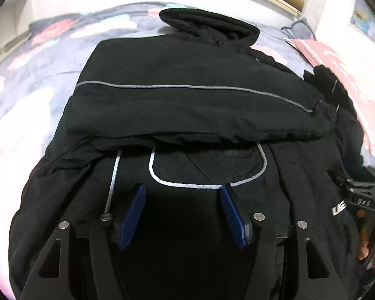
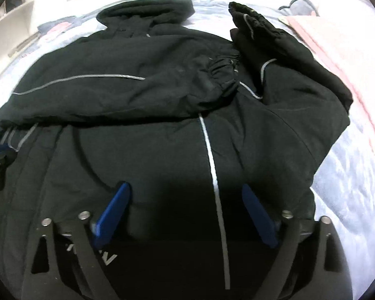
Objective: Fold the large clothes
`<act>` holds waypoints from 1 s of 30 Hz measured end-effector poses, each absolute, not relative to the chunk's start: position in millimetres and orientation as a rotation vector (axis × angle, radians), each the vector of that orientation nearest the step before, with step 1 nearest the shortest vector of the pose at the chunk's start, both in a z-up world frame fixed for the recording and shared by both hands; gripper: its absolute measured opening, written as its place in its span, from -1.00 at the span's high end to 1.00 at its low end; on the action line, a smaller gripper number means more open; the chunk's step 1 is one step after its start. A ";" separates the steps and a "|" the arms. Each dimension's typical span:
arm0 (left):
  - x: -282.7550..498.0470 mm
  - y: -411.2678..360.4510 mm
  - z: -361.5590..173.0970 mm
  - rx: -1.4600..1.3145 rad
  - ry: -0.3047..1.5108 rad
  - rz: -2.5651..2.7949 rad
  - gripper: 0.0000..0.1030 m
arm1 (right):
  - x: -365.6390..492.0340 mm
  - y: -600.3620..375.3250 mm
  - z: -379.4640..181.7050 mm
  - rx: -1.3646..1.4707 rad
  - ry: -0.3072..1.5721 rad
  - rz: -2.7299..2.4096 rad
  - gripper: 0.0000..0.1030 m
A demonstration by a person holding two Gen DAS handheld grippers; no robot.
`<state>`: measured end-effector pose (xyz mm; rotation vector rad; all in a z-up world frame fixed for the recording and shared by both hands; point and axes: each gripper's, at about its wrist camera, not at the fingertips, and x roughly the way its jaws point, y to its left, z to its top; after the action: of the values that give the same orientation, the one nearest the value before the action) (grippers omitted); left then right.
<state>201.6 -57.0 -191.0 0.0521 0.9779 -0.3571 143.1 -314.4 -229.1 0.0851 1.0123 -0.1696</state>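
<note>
We see a black jacket with thin silver-grey reflective piping running across it from 9 to 3 o'clock, and a bright white-silver stripe at 6 o'clock. Our left gripper and right gripper carry blue pads on black frames. The bedspread is grey-blue with pink blotches; at 2 o'clock lies a pink cloth

You are working in a home bedroom. A bed with a floral duvet fills the scene; a pink pillow lies far right, white shelving far left.
</note>
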 end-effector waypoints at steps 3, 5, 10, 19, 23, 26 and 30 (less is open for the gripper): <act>194.1 -66.1 -192.1 0.129 0.930 -0.294 -0.41 | 142.0 -308.7 -228.8 0.042 1.024 -0.212 -0.99; 189.9 -72.7 -192.2 0.176 0.905 -0.260 -0.53 | 138.6 -306.2 -228.8 0.017 1.021 -0.205 -1.00; 190.5 -63.7 -193.3 0.142 0.908 -0.280 -0.58 | 132.5 -313.6 -232.7 0.073 0.992 -0.170 -1.00; 190.0 -65.7 -194.1 0.158 0.908 -0.274 -0.60 | 128.0 -313.4 -234.8 0.084 0.959 -0.166 -1.00; 190.2 -66.0 -194.1 0.160 0.908 -0.272 -0.60 | 126.2 -312.9 -235.4 0.084 0.953 -0.165 -1.00; 190.0 -65.9 -194.0 0.159 0.908 -0.272 -0.60 | 124.2 -312.6 -235.1 0.086 0.950 -0.164 -1.00; 190.0 -66.1 -194.1 0.160 0.908 -0.272 -0.60 | 124.0 -313.1 -235.1 0.085 0.947 -0.164 -1.00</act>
<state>190.0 -66.1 -194.1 0.1597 0.9081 -0.2721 124.0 -313.1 -235.1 0.0853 0.9469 -0.1645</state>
